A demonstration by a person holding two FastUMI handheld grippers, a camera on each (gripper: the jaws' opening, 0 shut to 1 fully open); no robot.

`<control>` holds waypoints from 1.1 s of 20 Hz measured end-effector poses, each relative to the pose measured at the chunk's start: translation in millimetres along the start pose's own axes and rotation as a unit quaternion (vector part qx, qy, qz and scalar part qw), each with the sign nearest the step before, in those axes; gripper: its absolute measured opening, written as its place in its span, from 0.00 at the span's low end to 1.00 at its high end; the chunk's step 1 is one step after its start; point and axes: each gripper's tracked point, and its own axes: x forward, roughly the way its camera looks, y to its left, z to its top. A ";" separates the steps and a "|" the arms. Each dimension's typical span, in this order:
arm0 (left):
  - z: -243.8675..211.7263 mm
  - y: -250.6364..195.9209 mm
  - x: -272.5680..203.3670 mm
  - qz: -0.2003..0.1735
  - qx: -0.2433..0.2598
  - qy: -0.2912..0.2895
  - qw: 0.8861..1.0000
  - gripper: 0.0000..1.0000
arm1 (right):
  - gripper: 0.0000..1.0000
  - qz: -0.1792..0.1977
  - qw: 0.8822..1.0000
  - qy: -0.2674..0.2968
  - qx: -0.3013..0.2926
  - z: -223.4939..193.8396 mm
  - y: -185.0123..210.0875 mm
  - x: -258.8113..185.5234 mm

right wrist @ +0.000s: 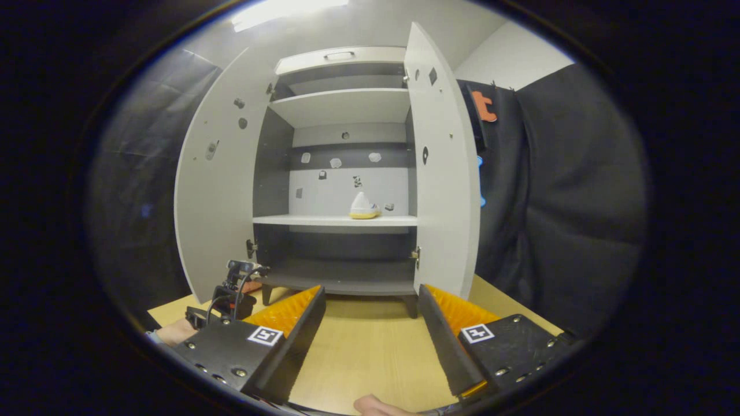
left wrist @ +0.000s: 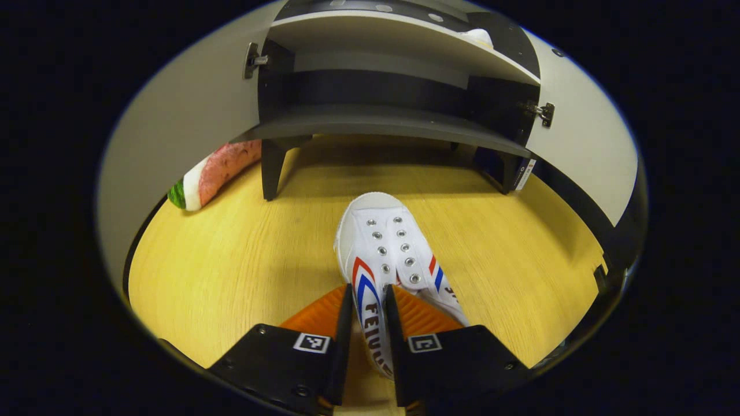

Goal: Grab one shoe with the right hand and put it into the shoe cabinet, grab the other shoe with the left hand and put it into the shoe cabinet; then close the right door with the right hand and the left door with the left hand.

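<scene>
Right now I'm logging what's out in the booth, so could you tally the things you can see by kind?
White canvas shoes: 2, one on the wooden floor in the left gripper, one on the cabinet's middle shelf
Grey two-door shoe cabinets: 1
Watermelon-slice plush toys: 1
Total: 4

My right gripper (right wrist: pixel 370 323) is spread wide over the wooden table (right wrist: pixel 370 352), nothing between its fingers. At frame centre the shoe cabinet (right wrist: pixel 341 173) has both doors open, one shoe (right wrist: pixel 363 206) on its middle shelf.
</scene>
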 end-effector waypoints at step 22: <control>174.6 -68.5 -196.4 -0.063 0.010 -0.229 0.971 0.01 | 0.97 -0.025 0.999 -0.028 0.022 22.0 -24.0 -14.5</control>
